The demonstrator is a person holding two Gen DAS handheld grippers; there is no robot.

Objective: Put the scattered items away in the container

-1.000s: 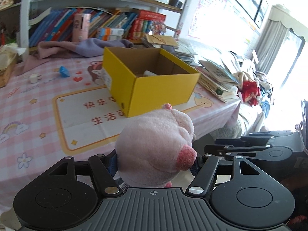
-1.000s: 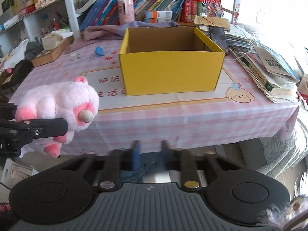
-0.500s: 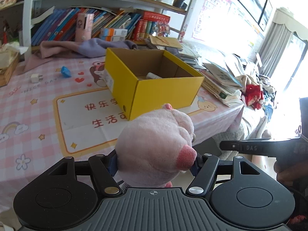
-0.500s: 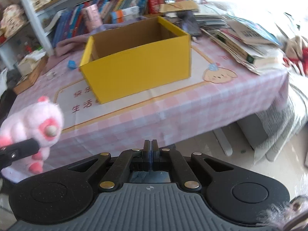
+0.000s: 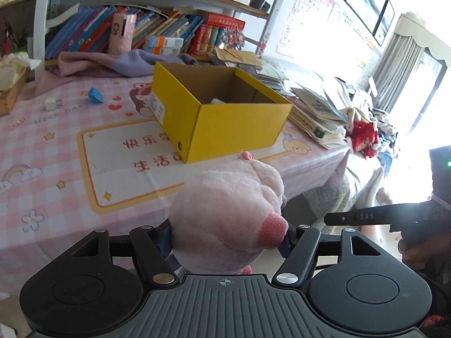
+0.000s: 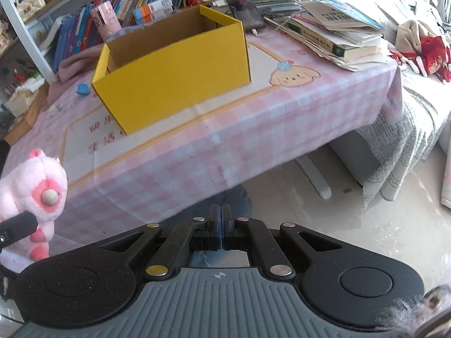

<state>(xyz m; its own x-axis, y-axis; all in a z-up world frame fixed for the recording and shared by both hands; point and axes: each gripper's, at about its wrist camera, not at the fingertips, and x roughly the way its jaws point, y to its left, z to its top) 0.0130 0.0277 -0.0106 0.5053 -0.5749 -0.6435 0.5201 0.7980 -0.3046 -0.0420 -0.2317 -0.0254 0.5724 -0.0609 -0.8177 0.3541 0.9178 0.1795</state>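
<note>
Off the near tabletop (image 5: 50, 146) edge, pink plush toy (image 5: 228, 211) pinched between left hand-held gripper (image 5: 227, 239) pads for carrying, yellow box (image 5: 225, 118) open-topped at 12 o'clock to receive it, right hand-held gripper (image 6: 221, 225) closed on nothing, kept aside.

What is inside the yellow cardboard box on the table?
In the left wrist view, the yellow cardboard box shows one small whitish object at its bottom. The near wall hides the rest of the floor; the right wrist view shows only inner walls.
</note>
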